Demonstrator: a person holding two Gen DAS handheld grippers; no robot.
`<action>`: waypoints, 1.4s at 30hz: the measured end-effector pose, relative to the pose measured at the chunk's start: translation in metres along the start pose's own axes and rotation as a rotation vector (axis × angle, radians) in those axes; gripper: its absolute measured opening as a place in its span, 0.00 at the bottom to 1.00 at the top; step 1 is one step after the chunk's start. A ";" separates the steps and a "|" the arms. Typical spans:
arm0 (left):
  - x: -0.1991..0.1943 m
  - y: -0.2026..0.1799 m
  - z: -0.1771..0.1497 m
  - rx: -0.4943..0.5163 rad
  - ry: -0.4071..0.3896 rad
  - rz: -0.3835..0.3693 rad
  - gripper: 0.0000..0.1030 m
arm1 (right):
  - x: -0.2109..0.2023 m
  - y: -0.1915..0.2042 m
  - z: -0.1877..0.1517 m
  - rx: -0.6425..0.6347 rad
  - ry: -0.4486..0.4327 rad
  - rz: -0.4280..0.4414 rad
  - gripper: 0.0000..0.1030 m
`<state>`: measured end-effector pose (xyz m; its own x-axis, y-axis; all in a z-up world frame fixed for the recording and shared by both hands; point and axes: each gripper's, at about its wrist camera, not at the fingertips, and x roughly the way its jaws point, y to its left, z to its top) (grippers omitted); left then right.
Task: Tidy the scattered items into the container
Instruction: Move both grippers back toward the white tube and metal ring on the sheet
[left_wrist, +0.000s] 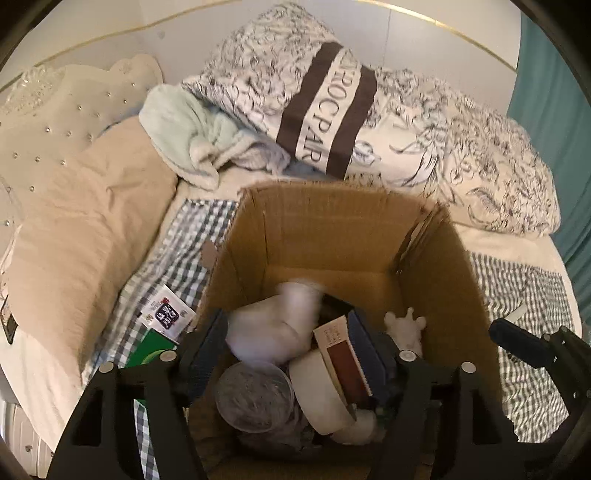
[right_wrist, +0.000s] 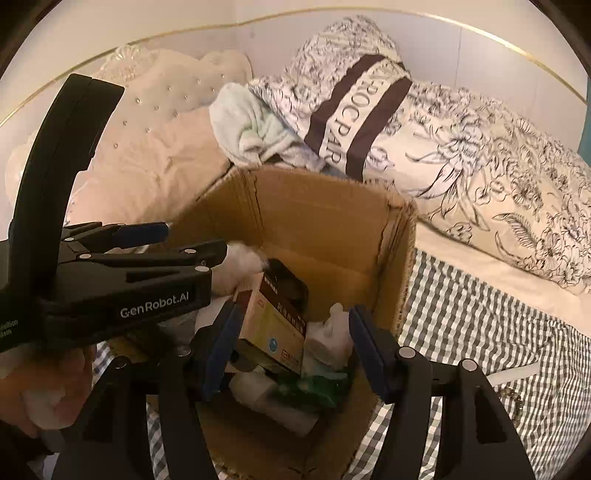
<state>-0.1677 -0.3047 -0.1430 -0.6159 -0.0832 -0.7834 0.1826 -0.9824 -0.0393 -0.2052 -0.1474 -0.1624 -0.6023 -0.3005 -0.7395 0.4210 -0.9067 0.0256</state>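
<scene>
Cardboard box (left_wrist: 332, 236) filling up; I'm hovering left gripper (left_wrist: 291, 343) and right gripper (right_wrist: 291, 339) over it, both spread apart, empty. Blurred white bundle (left_wrist: 273, 328) risking spillover onto piled cartons.

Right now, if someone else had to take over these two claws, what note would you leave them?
Left claw: open, over the cardboard box; a blurred white item sits between its fingers, apparently just let go.
Right claw: open, holding nothing, also over the box.
Done: a carton, bowl and clear cup are boxed.
Left: the packets on the checked blanket beside the box.
</scene>
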 end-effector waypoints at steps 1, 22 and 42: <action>-0.006 0.000 0.001 -0.008 -0.014 -0.003 0.74 | -0.006 0.000 0.001 0.002 -0.012 -0.003 0.59; -0.134 -0.033 0.000 -0.041 -0.274 -0.040 1.00 | -0.135 -0.026 -0.009 0.069 -0.242 -0.070 0.81; -0.224 -0.120 -0.033 0.044 -0.440 -0.068 1.00 | -0.258 -0.086 -0.062 0.158 -0.372 -0.216 1.00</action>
<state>-0.0262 -0.1627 0.0173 -0.8947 -0.0725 -0.4408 0.1040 -0.9934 -0.0475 -0.0437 0.0261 -0.0159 -0.8799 -0.1591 -0.4477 0.1677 -0.9856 0.0208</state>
